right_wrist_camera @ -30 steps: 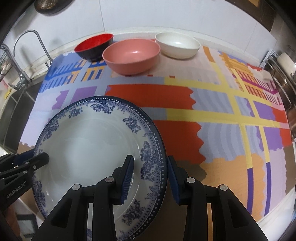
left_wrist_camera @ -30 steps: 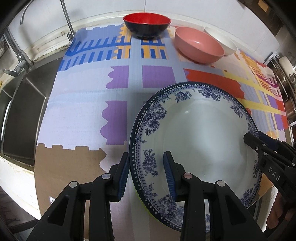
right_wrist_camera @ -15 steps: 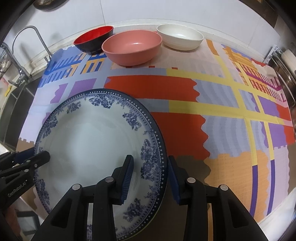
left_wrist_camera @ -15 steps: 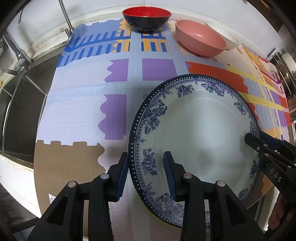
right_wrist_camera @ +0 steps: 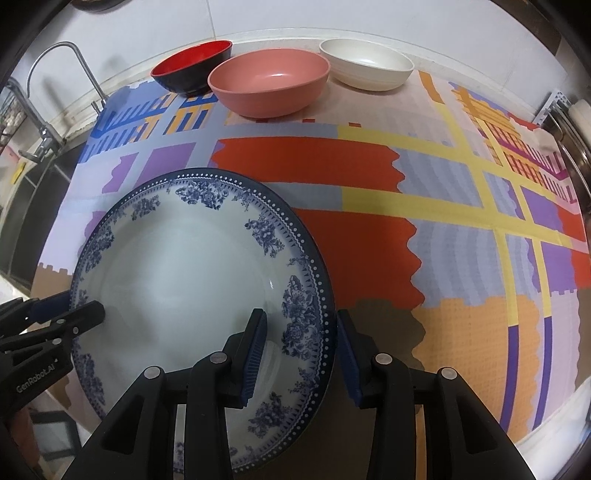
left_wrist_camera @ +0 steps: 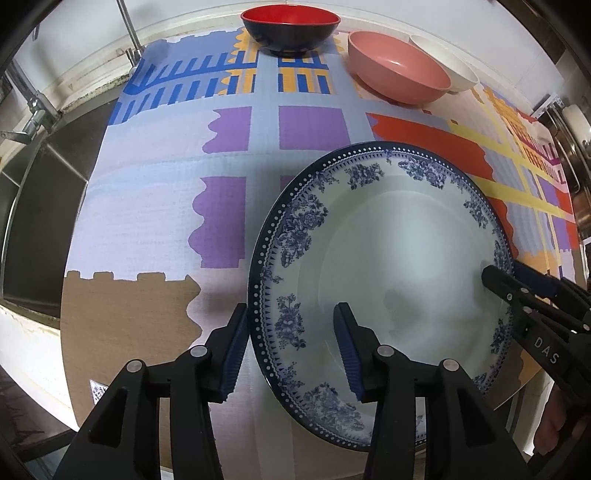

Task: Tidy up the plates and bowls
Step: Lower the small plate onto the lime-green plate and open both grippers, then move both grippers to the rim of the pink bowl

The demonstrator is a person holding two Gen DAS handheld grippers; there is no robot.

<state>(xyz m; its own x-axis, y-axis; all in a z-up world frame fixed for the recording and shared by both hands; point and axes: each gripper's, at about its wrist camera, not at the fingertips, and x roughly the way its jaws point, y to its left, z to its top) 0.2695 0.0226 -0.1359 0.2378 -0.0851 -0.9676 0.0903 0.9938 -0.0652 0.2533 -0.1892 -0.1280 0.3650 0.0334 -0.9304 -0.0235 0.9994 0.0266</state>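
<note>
Blue-flowered and empty, the plate (left_wrist_camera: 391,266) lay on the worktop's patterned mat (left_wrist_camera: 147,221). My left claw (left_wrist_camera: 291,350) was opening astride its rim; my right claw (right_wrist_camera: 299,354) straddled the opposite rim, pads apart. Three empty bowls (right_wrist_camera: 269,85) stood behind.

A home kitchen: a steel sink (left_wrist_camera: 40,206) with a curved tap (right_wrist_camera: 55,74) sits left of the patterned counter mat (right_wrist_camera: 424,206), white wall tiles (right_wrist_camera: 332,18) rise behind it, and steel pots (left_wrist_camera: 576,155) stand to its right.
</note>
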